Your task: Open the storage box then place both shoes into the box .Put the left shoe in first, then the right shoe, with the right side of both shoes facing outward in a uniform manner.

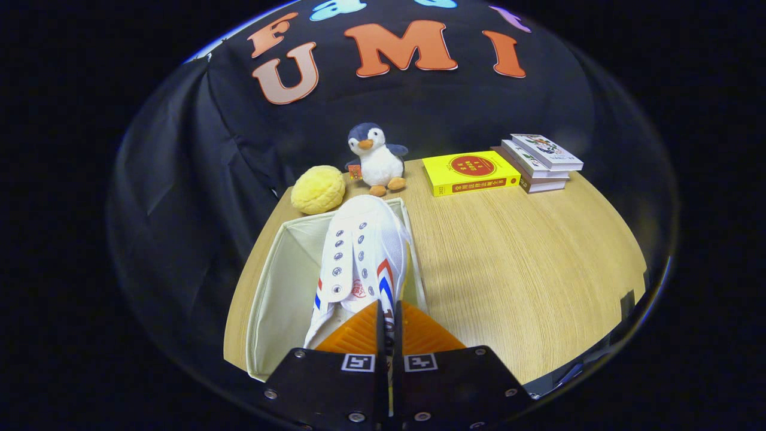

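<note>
A white canvas shoe [359, 251] with red and blue side stripes and no laces hangs over the open white storage box [281, 281], toe pointing away from me, close to the box's right wall. My gripper [389, 317] is shut on the shoe's heel side, the thin wall of the shoe pinched between both fingers. The shoe's heel and sole are hidden behind the fingers. The box's inside to the left of the shoe is bare fabric.
Beyond the box sit a yellow round plush [318, 190] and a penguin toy [376, 160]. A yellow book [470, 172] and a small stack of books [541, 161] lie at the back right. Bare wooden table [520, 269] spreads to the right of the box.
</note>
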